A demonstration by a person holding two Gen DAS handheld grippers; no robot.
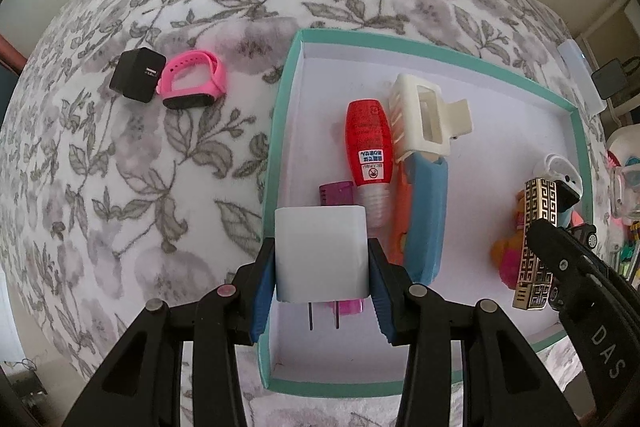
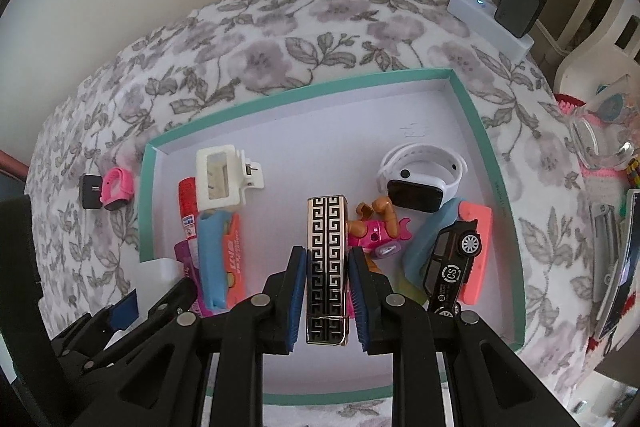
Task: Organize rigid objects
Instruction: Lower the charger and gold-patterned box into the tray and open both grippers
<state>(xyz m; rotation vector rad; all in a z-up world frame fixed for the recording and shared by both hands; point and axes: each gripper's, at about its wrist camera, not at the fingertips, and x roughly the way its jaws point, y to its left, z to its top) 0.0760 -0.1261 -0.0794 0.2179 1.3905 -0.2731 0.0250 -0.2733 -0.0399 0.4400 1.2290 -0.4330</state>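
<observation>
The left gripper [image 1: 322, 279] is clamped on a white plug adapter [image 1: 320, 251], prongs pointing back, above the near-left corner of the teal-rimmed box [image 1: 280, 131]. The right gripper [image 2: 327, 291] is clamped on a gold-and-black patterned lighter [image 2: 326, 259] over the box's middle, just beside a pink toy figure [image 2: 376, 233].

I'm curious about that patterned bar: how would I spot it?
Look inside the teal-rimmed box on the floral blanket. Over its middle, the right tool grips a slim upright bar; only it bears a black-and-gold maze pattern.
</observation>
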